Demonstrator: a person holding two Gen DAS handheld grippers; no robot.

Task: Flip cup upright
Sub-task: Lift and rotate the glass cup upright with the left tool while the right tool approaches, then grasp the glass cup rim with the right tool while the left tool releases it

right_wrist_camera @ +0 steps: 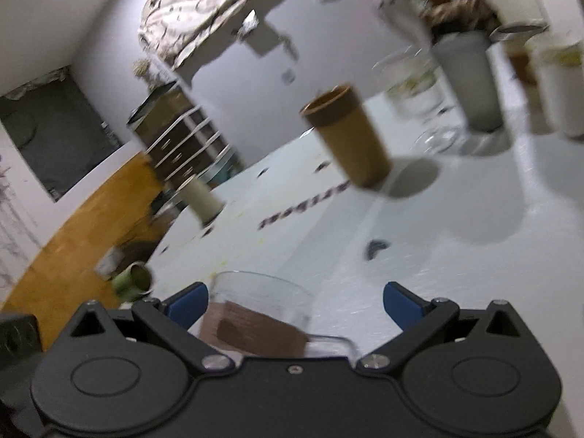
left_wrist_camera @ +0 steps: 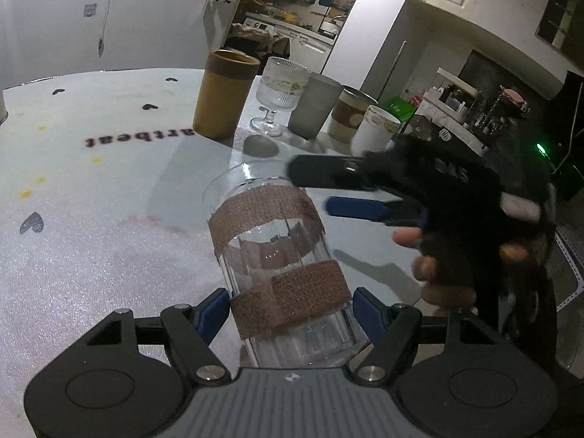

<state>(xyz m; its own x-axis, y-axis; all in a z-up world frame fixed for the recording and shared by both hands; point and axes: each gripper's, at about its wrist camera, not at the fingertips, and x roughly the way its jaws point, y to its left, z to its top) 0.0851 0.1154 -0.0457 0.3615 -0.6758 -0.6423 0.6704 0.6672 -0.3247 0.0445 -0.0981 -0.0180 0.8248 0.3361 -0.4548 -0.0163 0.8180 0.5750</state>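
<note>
Clear ribbed glass cup [left_wrist_camera: 279,255] with two brown textured bands sits pinched near its lower band between my left claw [left_wrist_camera: 290,310] pads, over the white table [left_wrist_camera: 91,237]. My right claw [left_wrist_camera: 310,189] hangs beside the cup's far end, blue-padded fingers spread wide, holding nothing. Behind stand five more vessels: one mustard tumbler [left_wrist_camera: 224,95], one stemmed glass [left_wrist_camera: 279,93], one grey cup [left_wrist_camera: 315,106], two pale banded cups.

glass cup [left_wrist_camera: 277,255] between left tongs [left_wrist_camera: 292,310], on table [left_wrist_camera: 91,237]
</note>
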